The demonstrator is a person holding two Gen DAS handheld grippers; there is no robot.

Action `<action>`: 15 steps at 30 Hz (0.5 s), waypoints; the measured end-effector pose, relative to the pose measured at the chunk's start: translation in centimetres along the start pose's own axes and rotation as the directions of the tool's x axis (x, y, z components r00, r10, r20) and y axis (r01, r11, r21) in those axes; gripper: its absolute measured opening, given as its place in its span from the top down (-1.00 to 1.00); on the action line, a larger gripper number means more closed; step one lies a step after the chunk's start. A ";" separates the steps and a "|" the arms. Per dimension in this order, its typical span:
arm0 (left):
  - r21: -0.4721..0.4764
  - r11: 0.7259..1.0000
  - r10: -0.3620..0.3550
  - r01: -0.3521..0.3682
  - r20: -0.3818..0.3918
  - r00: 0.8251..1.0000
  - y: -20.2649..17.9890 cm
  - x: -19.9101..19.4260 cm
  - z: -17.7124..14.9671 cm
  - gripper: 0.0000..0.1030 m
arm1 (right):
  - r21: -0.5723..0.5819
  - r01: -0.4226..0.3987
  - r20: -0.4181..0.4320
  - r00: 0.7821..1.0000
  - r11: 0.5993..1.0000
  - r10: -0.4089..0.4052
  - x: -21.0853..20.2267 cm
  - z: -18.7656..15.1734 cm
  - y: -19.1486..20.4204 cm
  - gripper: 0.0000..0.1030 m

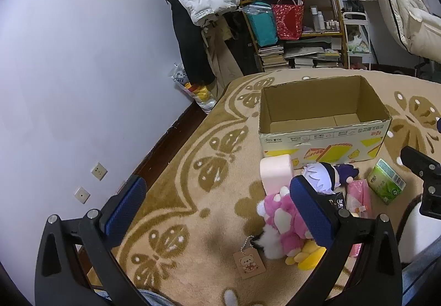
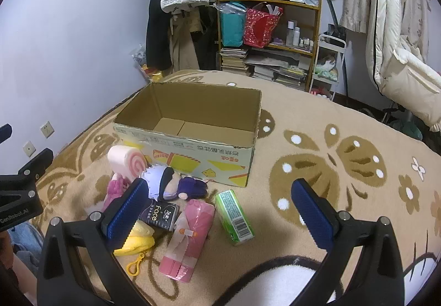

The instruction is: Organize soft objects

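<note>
Right wrist view shows one cardboard box (image 2: pixel 190 137), open on top and with nothing inside, standing on the beige blanket (image 2: pixel 317 124). Just in front of the box lie the soft things in one heap: a pink roll cushion (image 2: pixel 125 161), a white-haired doll (image 2: pixel 171 182), a pink plush (image 1: pixel 281 217), a yellow plush (image 2: pixel 137 239), a black tissue pack (image 2: pixel 161 215), a pink pack (image 2: pixel 187 237) and a green pack (image 2: pixel 234 216). To the right of the box the blanket is free. The left gripper (image 1: pixel 217 212) and the right gripper (image 2: pixel 220 211) both have their fingers wide apart and hold nothing.

Open cardboard box (image 1: pixel 325 124), plush toys (image 1: pixel 284 220) (heaped), tongs (image 1: pixel 217 212) spread
</note>
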State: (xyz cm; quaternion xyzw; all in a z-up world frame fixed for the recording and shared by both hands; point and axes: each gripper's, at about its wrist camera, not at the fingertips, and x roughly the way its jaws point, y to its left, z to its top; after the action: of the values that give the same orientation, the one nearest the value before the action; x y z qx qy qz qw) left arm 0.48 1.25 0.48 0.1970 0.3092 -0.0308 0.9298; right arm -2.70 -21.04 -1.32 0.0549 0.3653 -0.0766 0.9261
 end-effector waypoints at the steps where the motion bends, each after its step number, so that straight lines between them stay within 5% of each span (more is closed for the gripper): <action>1: 0.000 1.000 0.000 0.000 0.000 1.000 -0.1 0.0 0.0 -1.00 | 0.001 0.001 0.001 1.000 1.000 -0.001 0.0 0.0 0.0 -1.00; 15: -0.001 1.000 -0.005 0.005 -0.019 1.000 -0.2 0.2 -0.1 -1.00 | 0.003 0.002 -0.002 1.000 1.000 -0.002 0.3 -0.1 0.4 -1.00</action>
State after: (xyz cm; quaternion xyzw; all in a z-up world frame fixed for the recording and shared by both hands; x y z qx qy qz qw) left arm 0.59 1.14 0.27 0.1962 0.3188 -0.0312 0.9268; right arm -2.50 -20.65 -1.57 0.0559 0.3661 -0.0779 0.9256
